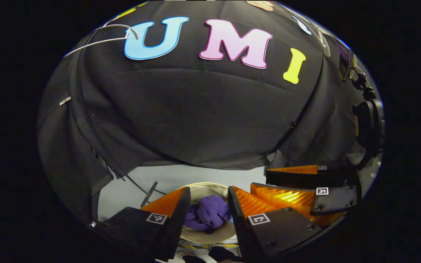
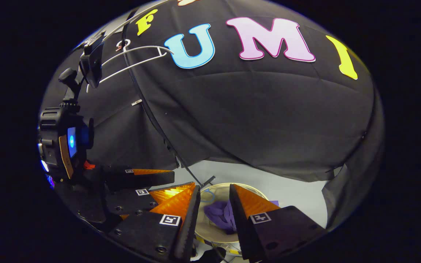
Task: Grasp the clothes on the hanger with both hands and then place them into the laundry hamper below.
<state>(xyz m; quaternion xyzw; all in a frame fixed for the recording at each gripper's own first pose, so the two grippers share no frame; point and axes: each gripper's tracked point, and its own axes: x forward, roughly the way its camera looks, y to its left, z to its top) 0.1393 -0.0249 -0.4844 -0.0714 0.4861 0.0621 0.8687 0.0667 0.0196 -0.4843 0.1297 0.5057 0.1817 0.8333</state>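
Hiding behind tongs (image 1: 209,204), purple clothes (image 1: 210,213).

We see the booth's black cloth wall (image 1: 196,120) hanging in soft folds down to a pale grey floor (image 1: 181,175), its hem lifted at the middle. A thin black pole (image 2: 155,120) slants down across the cloth to the floor. On the floor below lies a strip of yellow-and-black striped tape (image 1: 196,246), partly hidden, beside a dark shape we cannot identify.
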